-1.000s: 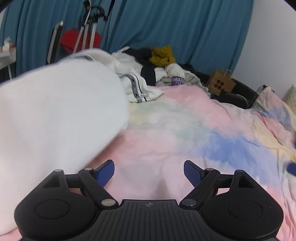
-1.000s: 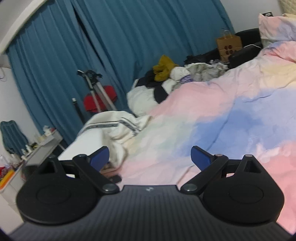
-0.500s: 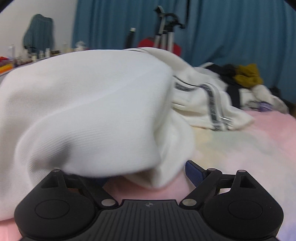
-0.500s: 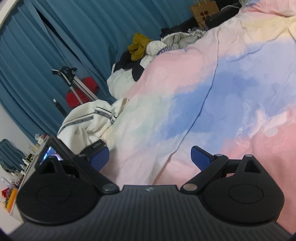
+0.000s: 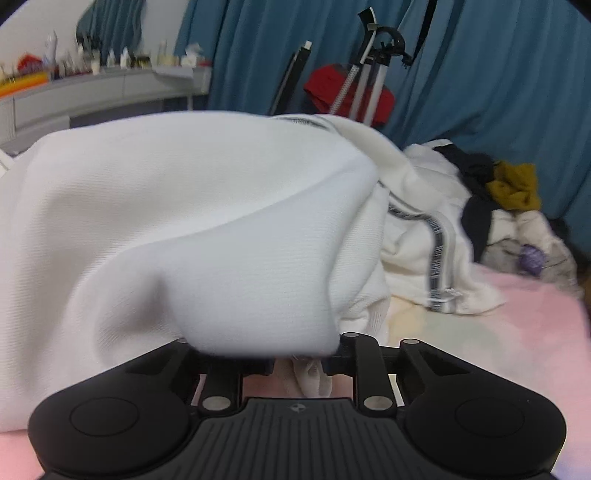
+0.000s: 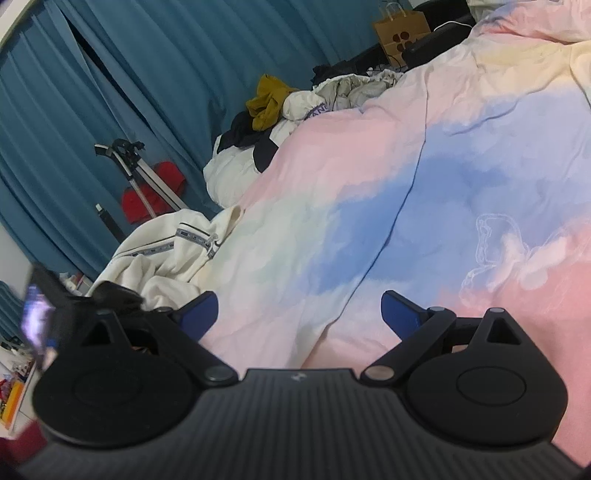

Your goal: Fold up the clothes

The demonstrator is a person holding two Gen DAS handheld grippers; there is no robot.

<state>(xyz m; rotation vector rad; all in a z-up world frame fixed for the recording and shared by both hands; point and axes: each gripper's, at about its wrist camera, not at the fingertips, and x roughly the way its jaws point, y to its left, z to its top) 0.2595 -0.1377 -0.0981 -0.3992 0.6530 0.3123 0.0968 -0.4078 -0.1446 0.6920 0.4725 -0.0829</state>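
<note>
Tongs on the left (image 5: 299, 356) are drawn close together and clamped on a fold of the white garment (image 5: 192, 229); the blue pads are hidden under the cloth, and a small bunch of fabric hangs between the linkages. From the left wrist view the white garment billows up from the grip and fills the frame from 9 o'clock to 1 o'clock, slightly blurred. Just beyond it at 3 o'clock lies a cream garment with a grey patterned stripe (image 5: 436, 254), resting on the pastel bedcover (image 5: 498, 354). Farther back at 2 o'clock sits a heap of clothes (image 5: 513, 206), including a mustard piece and a dark piece. Blue curtain (image 5: 498, 74) hangs behind, with a tripod (image 5: 373, 70) and a red item in front of it. Right tongs (image 6: 299, 314) stand wide apart, holding nothing, hovering over the pastel bedcover (image 6: 424, 177). In the right wrist view the cream striped garment (image 6: 173, 254) lies at 9 o'clock near the bed's edge, the clothes heap (image 6: 280, 107) at 12 o'clock, and a brown paper bag (image 6: 400, 31) at 1 o'clock. A blurred dark device with a lit screen shows at the far 9 o'clock edge.
</note>
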